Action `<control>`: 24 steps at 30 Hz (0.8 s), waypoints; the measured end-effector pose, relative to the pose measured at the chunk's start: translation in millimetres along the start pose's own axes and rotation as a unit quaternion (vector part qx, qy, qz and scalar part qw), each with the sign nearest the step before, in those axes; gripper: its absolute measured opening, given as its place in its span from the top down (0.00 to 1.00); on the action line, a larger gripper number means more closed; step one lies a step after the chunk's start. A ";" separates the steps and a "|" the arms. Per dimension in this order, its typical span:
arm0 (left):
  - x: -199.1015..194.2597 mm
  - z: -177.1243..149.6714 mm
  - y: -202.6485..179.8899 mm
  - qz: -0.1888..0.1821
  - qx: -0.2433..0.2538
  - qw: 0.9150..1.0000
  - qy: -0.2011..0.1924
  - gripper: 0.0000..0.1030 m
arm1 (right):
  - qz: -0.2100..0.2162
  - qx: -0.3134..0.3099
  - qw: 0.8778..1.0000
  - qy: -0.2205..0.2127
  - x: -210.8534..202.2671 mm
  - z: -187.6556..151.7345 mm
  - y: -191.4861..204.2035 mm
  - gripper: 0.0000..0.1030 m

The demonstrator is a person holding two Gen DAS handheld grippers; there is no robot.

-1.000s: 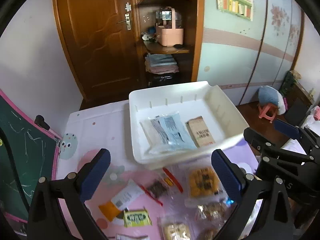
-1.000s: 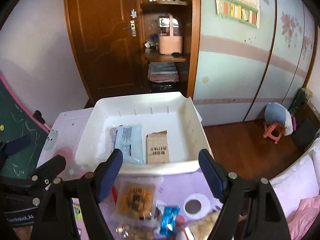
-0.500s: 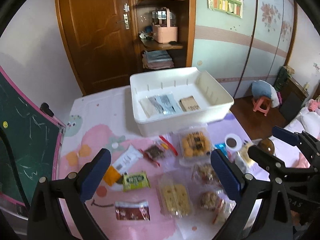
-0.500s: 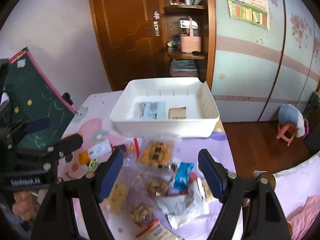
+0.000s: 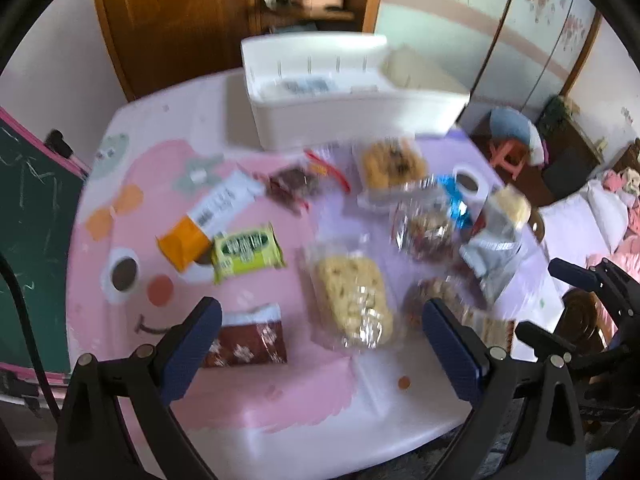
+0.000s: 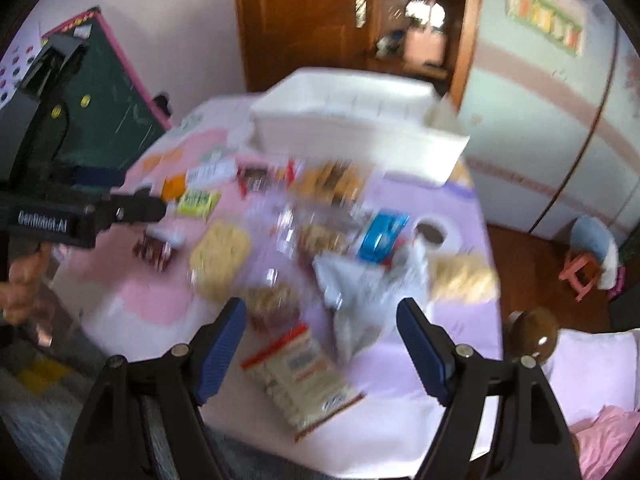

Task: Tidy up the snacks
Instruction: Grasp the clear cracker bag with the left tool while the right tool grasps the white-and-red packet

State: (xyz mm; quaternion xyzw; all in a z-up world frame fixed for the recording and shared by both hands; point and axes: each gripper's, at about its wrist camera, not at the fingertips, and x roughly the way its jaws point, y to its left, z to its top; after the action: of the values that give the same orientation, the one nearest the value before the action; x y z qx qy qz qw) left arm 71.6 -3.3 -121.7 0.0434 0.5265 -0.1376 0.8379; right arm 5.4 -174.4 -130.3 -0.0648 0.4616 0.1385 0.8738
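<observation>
A white bin (image 5: 352, 96) stands at the far side of the table and holds a few packets; it also shows in the right wrist view (image 6: 360, 128). Several snack packets lie spread in front of it: a green packet (image 5: 248, 252), a dark red packet (image 5: 248, 344), a clear pack of pale biscuits (image 5: 352, 296), a silver bag (image 6: 360, 300) and a red-edged packet (image 6: 300, 372). My left gripper (image 5: 320, 344) is open and empty above the near packets. My right gripper (image 6: 320, 344) is open and empty above the red-edged packet. Both views are blurred.
The pink and purple table (image 5: 132, 184) ends close below both grippers. A green chalkboard (image 5: 32, 184) stands at the left. A wooden door and shelf (image 5: 192, 8) are behind the bin. A small pink stool (image 6: 580, 272) is on the floor at right.
Both grippers have pulled back from the bin toward the near edge of the table, so the whole spread of packets is in view. Both stayed open and empty.
</observation>
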 end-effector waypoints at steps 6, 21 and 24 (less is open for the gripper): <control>30.5 -11.5 -9.0 0.004 0.014 0.999 0.037 0.03 | 0.020 -0.024 0.997 0.068 35.2 -26.2 -2.7 0.24; 63.1 -1.8 -9.7 0.003 0.002 0.998 0.071 0.03 | 0.037 -0.079 0.989 0.118 63.6 -36.9 13.6 0.25; 70.0 2.2 -9.0 0.004 -0.004 0.997 0.076 0.03 | 0.033 -0.095 0.988 0.117 64.8 -38.1 19.6 0.29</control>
State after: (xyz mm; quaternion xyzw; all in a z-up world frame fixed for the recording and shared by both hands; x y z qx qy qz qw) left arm 99.6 -25.4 -182.7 0.0528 0.5890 -0.1282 0.7961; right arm 4.1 -153.2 -205.0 -0.1486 0.5475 0.2018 0.7984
